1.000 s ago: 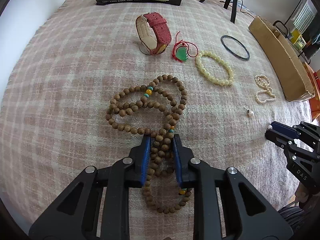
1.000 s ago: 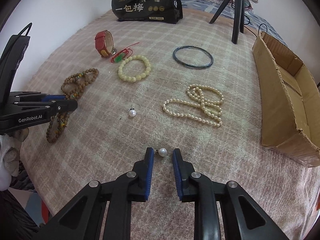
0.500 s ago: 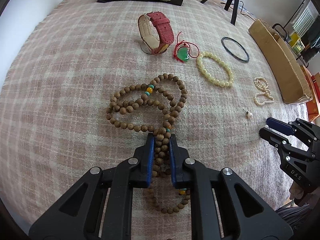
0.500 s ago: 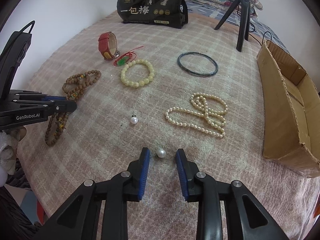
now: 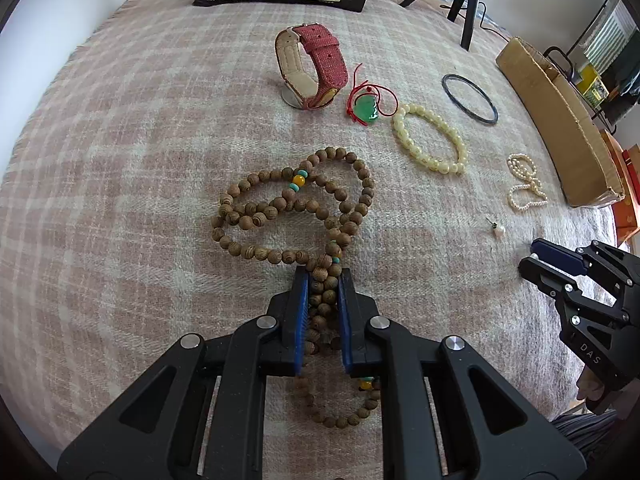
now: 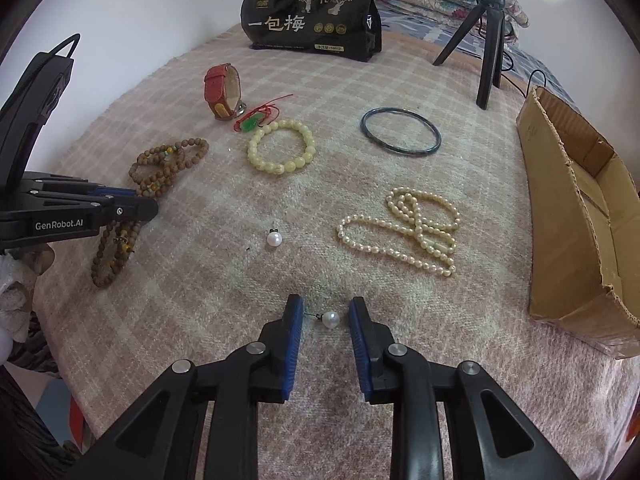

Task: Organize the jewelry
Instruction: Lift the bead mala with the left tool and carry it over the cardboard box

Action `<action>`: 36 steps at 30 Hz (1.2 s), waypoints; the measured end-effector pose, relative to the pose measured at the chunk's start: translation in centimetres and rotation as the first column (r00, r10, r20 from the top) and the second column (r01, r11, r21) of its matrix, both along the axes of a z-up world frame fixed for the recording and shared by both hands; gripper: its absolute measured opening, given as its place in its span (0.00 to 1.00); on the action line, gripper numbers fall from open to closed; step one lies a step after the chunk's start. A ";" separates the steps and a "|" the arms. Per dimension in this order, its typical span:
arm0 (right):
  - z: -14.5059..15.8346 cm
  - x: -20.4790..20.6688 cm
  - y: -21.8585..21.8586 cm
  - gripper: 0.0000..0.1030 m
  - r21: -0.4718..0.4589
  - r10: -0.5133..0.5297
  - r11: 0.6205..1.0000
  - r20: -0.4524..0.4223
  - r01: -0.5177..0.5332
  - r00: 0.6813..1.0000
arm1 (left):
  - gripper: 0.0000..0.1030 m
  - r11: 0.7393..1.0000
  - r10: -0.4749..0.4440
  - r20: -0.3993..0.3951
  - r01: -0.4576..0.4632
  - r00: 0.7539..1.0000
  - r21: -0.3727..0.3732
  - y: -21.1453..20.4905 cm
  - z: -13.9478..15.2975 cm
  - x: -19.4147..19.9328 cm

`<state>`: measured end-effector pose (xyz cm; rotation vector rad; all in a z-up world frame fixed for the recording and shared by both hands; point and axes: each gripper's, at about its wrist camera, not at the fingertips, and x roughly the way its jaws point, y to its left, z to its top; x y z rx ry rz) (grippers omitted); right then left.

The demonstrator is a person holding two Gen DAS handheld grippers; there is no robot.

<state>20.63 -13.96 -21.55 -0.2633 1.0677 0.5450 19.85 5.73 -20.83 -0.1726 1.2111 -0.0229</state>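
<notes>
A long wooden bead strand [image 5: 288,208] lies looped on the plaid blanket. My left gripper [image 5: 323,280] is shut on a bunched section of it, and the rest trails out ahead and under the jaws. From the right wrist view the left gripper [image 6: 148,208] shows at the left edge over the wooden bead strand [image 6: 160,168]. My right gripper [image 6: 326,304] points down at a pearl stud earring [image 6: 330,319]. The stud lies between its jaws, which are closing with the pads clear of it. A second pearl stud [image 6: 274,239] lies further out.
On the blanket lie a pearl necklace [image 6: 424,236], a yellow bead bracelet [image 6: 255,152], a dark bangle [image 6: 362,127], a green pendant on red cord [image 6: 252,123] and a red watch [image 6: 221,92]. A cardboard box [image 6: 580,208] stands right; a black bag [image 6: 312,16] and tripod [image 6: 490,40] stand behind.
The left jaws have closed in onto the wooden beads. The right jaws stand wider around the pearl stud than a second ago, and the stud's post now shows pointing left.
</notes>
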 end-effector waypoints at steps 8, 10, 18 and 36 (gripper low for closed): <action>0.2 -0.2 0.0 0.16 0.012 0.008 1.000 -0.004 -0.008 1.000 | 0.11 1.000 0.007 -0.003 -0.007 1.000 -0.020 0.3 0.1 0.2; 0.6 -0.2 -0.2 0.15 0.031 0.005 1.000 -0.010 -0.005 1.000 | 0.11 0.998 0.019 -0.003 -0.019 1.000 -0.055 0.8 0.6 0.1; 3.5 -0.4 -0.6 0.15 0.071 -0.014 0.997 0.053 0.010 0.999 | 0.11 0.995 0.032 0.097 -0.022 0.995 -0.099 1.6 4.6 0.0; 11.3 0.9 -4.8 0.15 0.160 -0.128 0.982 0.186 0.099 0.974 | 0.11 0.986 0.043 0.329 0.013 0.943 -0.167 2.3 14.0 -0.8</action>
